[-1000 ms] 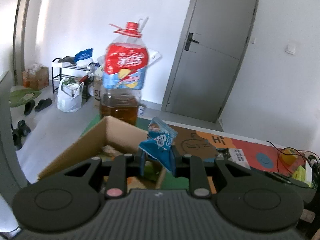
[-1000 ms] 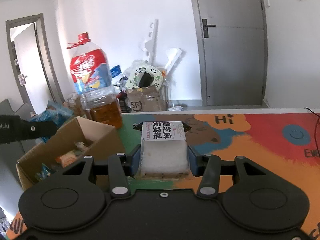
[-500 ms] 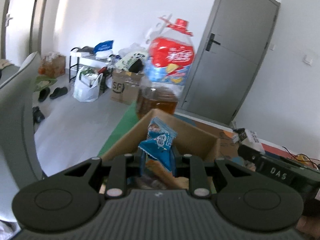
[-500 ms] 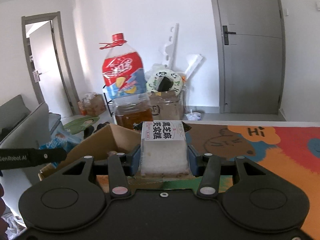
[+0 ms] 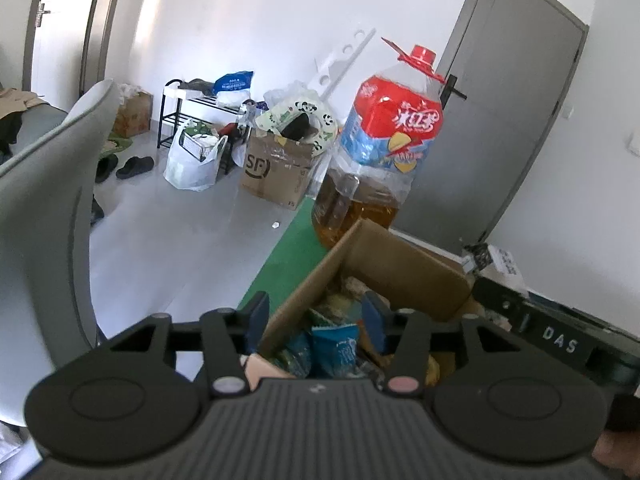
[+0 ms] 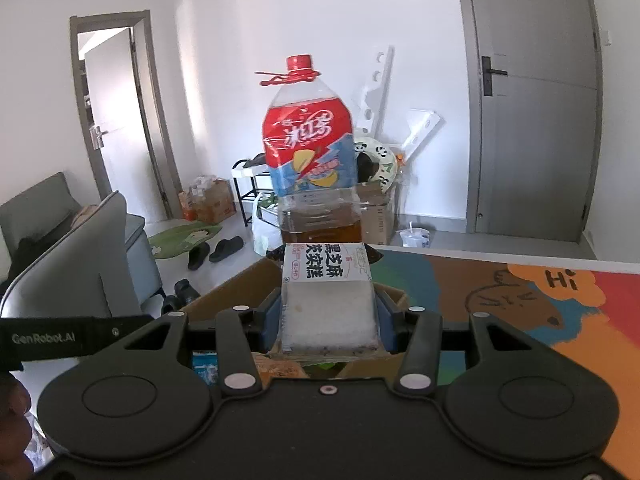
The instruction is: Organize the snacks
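Now the left gripper hangs over the cardboard box. Its jaws are opening, and nothing is pinched between them. One blue finger sits outside the near wall of the box and the other sits over the inside. A blue snack packet lies down in the box below them, on top of other snacks. Those other snacks are too jumbled to tell apart.

To the left of the box is a grey chair back. Past it, on the floor, are a white plastic bag and a brown carton with letters on its side. Right behind the cardboard box stands a big oil bottle with a red cap and a red and blue label. It looks less than half full of golden oil. A grey door is behind that.

Further right, the right gripper holds a white cake pack. Both blue fingers press on its sides, so it is gripped tight. The pack has black writing on a white label at its top end. It hangs over the open box, and the oil bottle rises just behind it. Under the pack you can see a bit of the blue packet and other wrappers in the box.

On the right is the table mat, with a brown bear shape and the word "Hi" on orange.
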